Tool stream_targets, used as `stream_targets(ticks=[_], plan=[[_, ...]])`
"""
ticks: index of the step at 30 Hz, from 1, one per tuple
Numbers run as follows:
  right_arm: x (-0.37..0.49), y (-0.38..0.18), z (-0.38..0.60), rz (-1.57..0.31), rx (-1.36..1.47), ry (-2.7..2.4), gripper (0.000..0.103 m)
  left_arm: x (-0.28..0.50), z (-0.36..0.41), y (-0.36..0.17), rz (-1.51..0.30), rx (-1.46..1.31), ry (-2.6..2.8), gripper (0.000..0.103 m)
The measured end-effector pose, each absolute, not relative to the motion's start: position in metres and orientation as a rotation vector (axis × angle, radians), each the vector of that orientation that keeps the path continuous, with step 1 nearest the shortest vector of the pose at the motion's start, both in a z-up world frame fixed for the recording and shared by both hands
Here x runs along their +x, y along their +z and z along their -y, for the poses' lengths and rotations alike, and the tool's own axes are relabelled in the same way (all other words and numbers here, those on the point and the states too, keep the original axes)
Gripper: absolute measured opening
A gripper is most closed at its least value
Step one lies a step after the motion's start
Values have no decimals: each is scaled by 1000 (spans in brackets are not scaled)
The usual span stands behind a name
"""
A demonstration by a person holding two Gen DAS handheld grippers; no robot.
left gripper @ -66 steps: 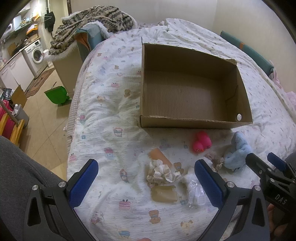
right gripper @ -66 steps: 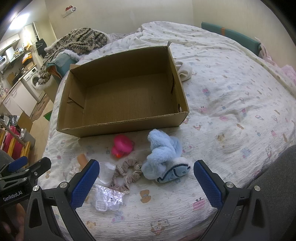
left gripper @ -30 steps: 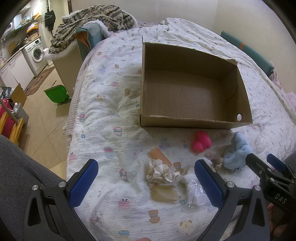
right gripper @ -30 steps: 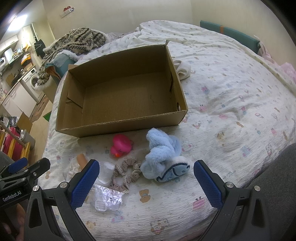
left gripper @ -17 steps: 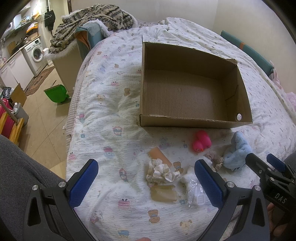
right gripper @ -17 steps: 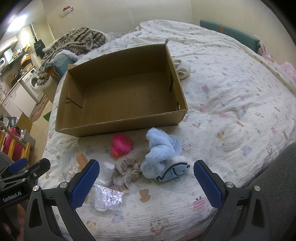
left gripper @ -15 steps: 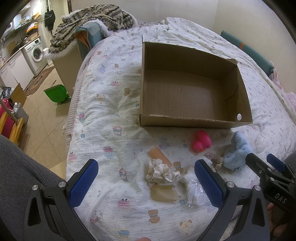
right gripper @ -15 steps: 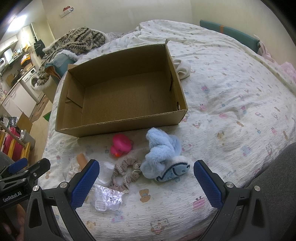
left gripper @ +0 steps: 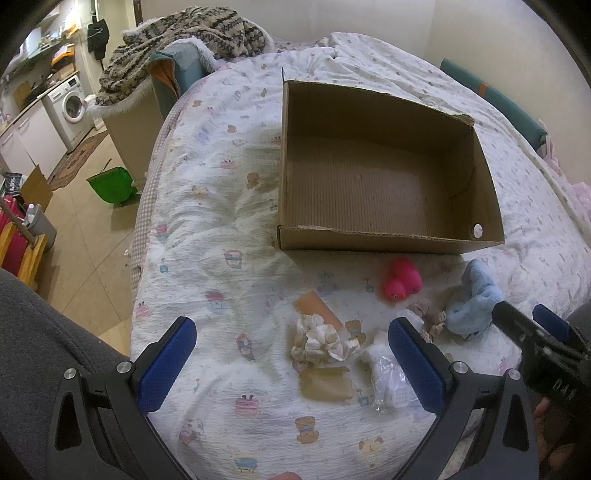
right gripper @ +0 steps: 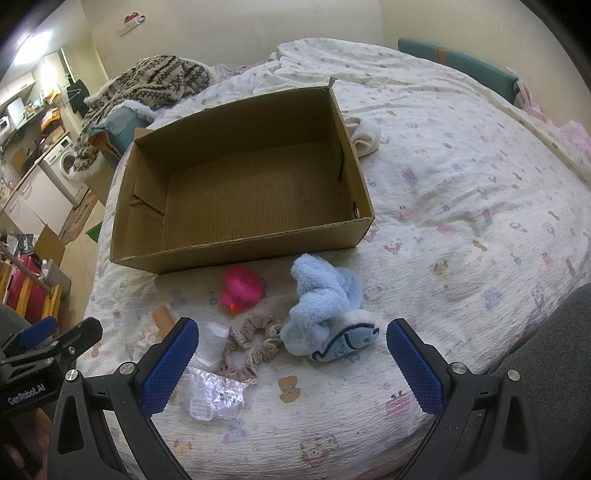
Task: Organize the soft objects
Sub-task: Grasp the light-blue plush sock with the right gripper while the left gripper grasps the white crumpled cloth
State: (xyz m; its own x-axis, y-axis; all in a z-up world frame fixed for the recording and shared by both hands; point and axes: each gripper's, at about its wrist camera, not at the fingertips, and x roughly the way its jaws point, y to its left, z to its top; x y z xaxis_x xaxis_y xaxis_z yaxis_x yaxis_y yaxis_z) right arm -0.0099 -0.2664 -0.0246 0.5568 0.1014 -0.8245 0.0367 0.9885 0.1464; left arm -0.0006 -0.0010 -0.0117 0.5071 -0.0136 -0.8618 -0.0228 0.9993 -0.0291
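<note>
An empty cardboard box [left gripper: 384, 240] [right gripper: 240, 247] lies on the printed bedspread. In front of it sit a pink rubber duck [left gripper: 400, 284] [right gripper: 242, 290], a fluffy blue plush [left gripper: 474, 299] [right gripper: 325, 310], a beige scrunchie [right gripper: 253, 345] [left gripper: 428, 317], a cream scrunchie [left gripper: 321, 339] and a crinkled clear wrapper [right gripper: 216, 397] [left gripper: 388, 376]. My left gripper [left gripper: 291, 363] is open above the cream scrunchie. My right gripper [right gripper: 291, 365] is open, hovering over the beige scrunchie and the plush. Neither holds anything.
A tan pad [left gripper: 325, 382] and an orange-brown card [left gripper: 317, 306] lie by the cream scrunchie. A white cloth [right gripper: 365, 136] sits right of the box. The bed's left edge drops to a tiled floor with a green bin [left gripper: 112, 184]. A patterned blanket [left gripper: 177, 33] is piled behind.
</note>
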Motion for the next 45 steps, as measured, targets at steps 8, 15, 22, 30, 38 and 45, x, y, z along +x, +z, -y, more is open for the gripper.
stream_targets(ticks=[8,15,22,30,38,45], plan=[[30,-43,315,-1150,320,-16,103,6,-11,-15,-1072,-98,34,103],[55,-92,302,-1357,337,38,103,11,-21,-19,-1106,-136,60,103],[57,-122,294,-1443,351,10,68,14,-26,-22,-1126,-168,62,103],[38,-95,281,-1358,358,78,44,16,-27,-20,-1124,-170,35,103],[6,-46,270,-1187,381,191,44,35,-41,-22,-1197,-235,36,102],[13,-38,292,-1167,432,201,44,48,-26,-57,-1379,-268,-33,84]])
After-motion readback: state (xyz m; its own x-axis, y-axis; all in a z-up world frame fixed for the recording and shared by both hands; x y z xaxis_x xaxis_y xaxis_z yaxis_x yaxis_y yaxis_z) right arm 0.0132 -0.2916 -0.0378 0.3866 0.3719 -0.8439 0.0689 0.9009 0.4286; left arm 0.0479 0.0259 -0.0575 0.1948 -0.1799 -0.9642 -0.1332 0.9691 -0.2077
